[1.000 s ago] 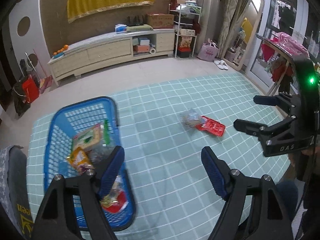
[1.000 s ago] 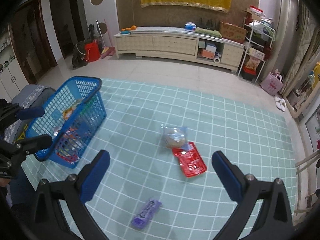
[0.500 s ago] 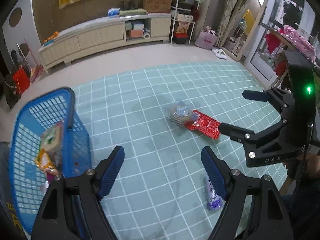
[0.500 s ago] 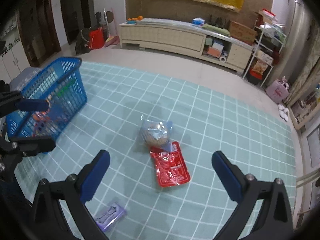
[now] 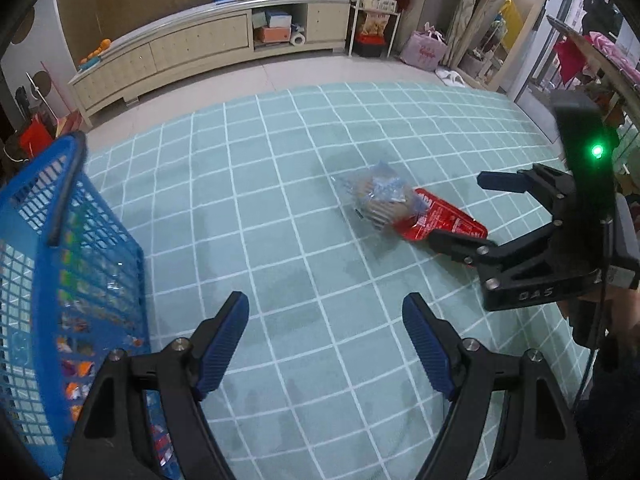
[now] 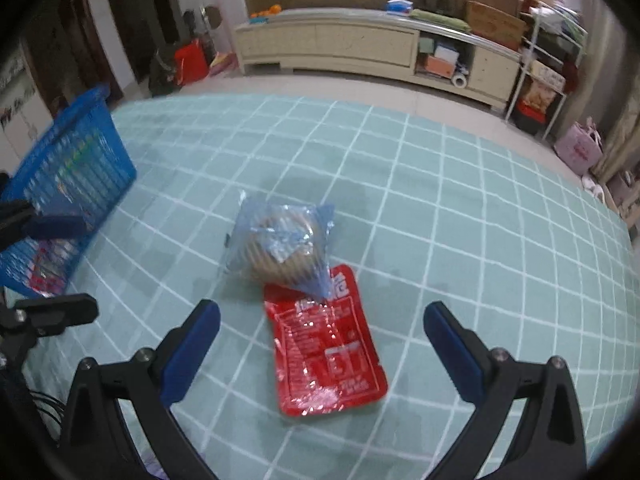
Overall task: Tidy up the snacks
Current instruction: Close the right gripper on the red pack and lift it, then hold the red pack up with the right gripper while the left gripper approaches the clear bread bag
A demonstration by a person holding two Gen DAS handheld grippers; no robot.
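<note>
A red snack packet (image 6: 326,344) lies on the green checked mat, with a clear blue bag of biscuits (image 6: 282,242) resting on its far end. My right gripper (image 6: 320,340) is open and low, with the red packet between its fingers. In the left wrist view the bag (image 5: 378,196) and red packet (image 5: 440,220) lie ahead to the right, with the right gripper (image 5: 464,212) over them. My left gripper (image 5: 326,338) is open and empty above bare mat. A blue basket (image 5: 48,264) holding several snacks stands at its left; it also shows in the right wrist view (image 6: 68,176).
A long cream sideboard (image 5: 208,52) lines the far wall, with a shelf rack (image 6: 548,52) and a pink bag (image 5: 424,46) at its right. A red bag (image 6: 190,60) stands near the left wall. The mat (image 5: 280,184) extends around the snacks.
Both grippers have moved forward and lower toward the two snacks. The right gripper now straddles the red packet. The purple bar has dropped out of both views. The basket slid to the left edge.
</note>
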